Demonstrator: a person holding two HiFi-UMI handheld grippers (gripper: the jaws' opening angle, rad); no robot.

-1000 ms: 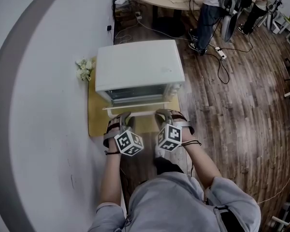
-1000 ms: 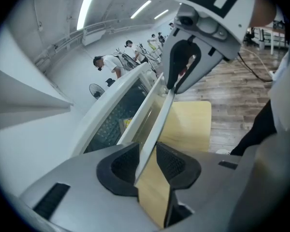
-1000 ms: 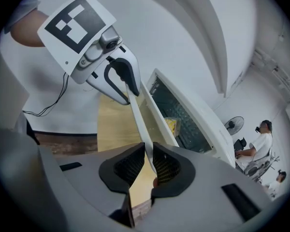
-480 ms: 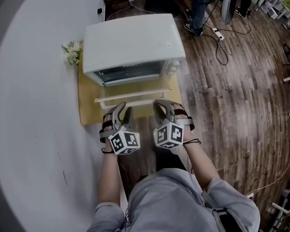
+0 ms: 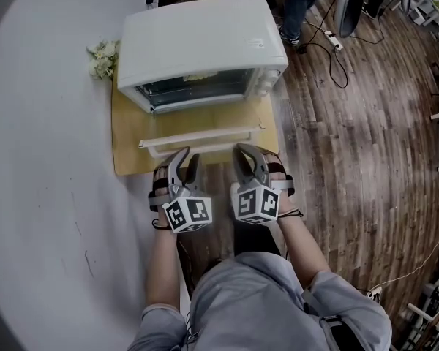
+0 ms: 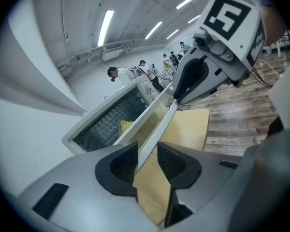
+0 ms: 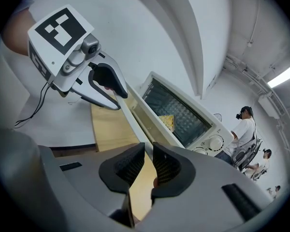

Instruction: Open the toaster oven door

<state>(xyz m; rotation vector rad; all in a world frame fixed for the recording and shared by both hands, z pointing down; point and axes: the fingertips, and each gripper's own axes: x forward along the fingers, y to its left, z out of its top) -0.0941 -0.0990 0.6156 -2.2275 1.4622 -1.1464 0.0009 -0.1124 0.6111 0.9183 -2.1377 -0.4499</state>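
Swinging down over the last second, the toaster oven (image 5: 201,39) door (image 5: 205,121) now lies almost flat above the wooden board (image 5: 126,148), and both hands sit further back from the oven. The left tongs (image 5: 184,156) have just been opening and stand released, with the door handle (image 5: 197,136) running loosely between them. The right tongs (image 5: 251,153) stay clenched on the same handle, nearer its right end.
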